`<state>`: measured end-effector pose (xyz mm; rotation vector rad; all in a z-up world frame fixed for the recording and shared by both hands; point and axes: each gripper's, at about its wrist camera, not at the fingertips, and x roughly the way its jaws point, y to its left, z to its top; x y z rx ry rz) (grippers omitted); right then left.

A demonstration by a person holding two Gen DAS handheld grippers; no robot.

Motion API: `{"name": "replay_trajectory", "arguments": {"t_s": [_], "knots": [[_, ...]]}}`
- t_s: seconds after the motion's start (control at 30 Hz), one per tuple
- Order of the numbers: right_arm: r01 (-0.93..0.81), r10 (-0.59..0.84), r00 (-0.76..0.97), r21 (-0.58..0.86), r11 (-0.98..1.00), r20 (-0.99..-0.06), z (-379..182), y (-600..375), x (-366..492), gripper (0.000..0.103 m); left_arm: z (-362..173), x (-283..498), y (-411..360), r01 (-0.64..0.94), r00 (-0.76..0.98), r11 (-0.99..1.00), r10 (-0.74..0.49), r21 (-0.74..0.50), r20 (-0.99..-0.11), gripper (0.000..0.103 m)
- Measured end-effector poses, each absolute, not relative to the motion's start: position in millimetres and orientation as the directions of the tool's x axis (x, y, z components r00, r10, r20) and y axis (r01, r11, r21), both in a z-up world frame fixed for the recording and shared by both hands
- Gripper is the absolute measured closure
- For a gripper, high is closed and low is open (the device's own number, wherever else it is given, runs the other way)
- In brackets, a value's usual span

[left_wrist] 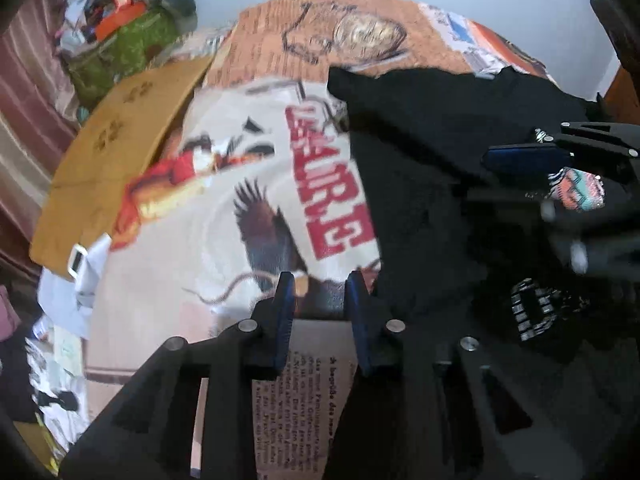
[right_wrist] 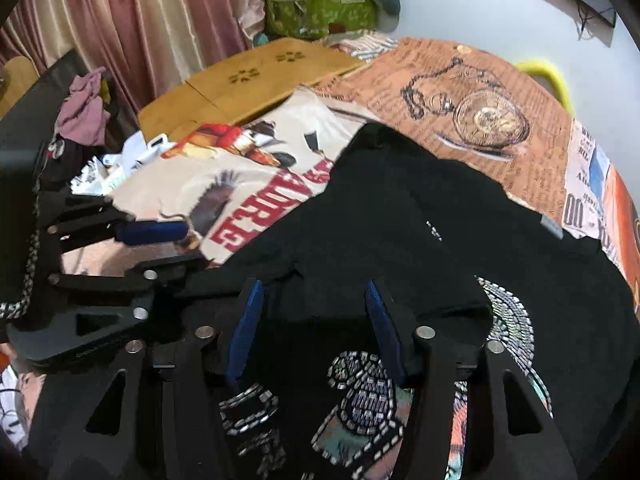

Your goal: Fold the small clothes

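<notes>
A black T-shirt (right_wrist: 400, 220) with a sequinned print (right_wrist: 360, 396) lies on the table, partly folded over itself. It also shows in the left wrist view (left_wrist: 424, 184) at the right. My right gripper (right_wrist: 316, 308) is open and empty, hovering over the shirt's near part. My left gripper (left_wrist: 320, 292) is open and empty, just left of the shirt's edge over the printed tablecloth (left_wrist: 224, 184). The right gripper shows in the left wrist view (left_wrist: 516, 160) at the right, and the left gripper in the right wrist view (right_wrist: 160, 240) at the left.
A wooden board (right_wrist: 248, 80) lies at the table's far left. A green bag (right_wrist: 320, 12) full of items stands behind it. Curtains (right_wrist: 140, 28) hang at the left. A pink cloth (right_wrist: 84, 108) lies on dark furniture. A yellow chair back (right_wrist: 548, 76) shows at the far right.
</notes>
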<state>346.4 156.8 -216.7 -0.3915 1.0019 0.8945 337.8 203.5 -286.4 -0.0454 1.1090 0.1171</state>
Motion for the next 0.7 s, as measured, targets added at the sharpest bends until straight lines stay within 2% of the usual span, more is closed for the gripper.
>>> {"name": "replay_trajectory", "arguments": {"t_s": [0.03, 0.07, 0.17, 0.27, 0.47, 0.6, 0.7], "knots": [[-0.793, 0.453, 0.236, 0.099, 0.601, -0.860, -221, 157, 349, 0.085, -288, 337, 204, -0.117, 0.442, 0.993, 0.069, 0.019, -0.894, 0.076], [-0.788, 0.448, 0.237, 0.099, 0.608, -0.862, -223, 157, 352, 0.093, -288, 336, 204, -0.116, 0.449, 0.993, 0.069, 0.019, -0.891, 0.076], [-0.775, 0.504, 0.224, 0.161, 0.610, -0.834, -217, 145, 356, 0.096, -289, 336, 202, -0.113, 0.453, 0.993, 0.078, 0.029, -0.888, 0.076], [-0.767, 0.517, 0.259, 0.152, 0.623, -0.816, -207, 139, 360, 0.097, -291, 336, 198, -0.105, 0.454, 0.993, 0.098, 0.056, -0.886, 0.075], [-0.657, 0.557, 0.327, 0.239, 0.715, -0.763, -182, 101, 394, 0.100, -292, 336, 198, -0.105, 0.453, 0.992, 0.106, 0.065, -0.885, 0.075], [-0.550, 0.517, 0.369, 0.267, 0.791, -0.772, -181, 70, 415, 0.100, -292, 336, 194, -0.100, 0.452, 0.991, 0.127, 0.091, -0.883, 0.075], [-0.502, 0.424, 0.399, 0.193, 0.843, -0.813, -192, 54, 422, 0.100, -291, 336, 196, -0.102, 0.449, 0.991, 0.124, 0.087, -0.885, 0.074]]}}
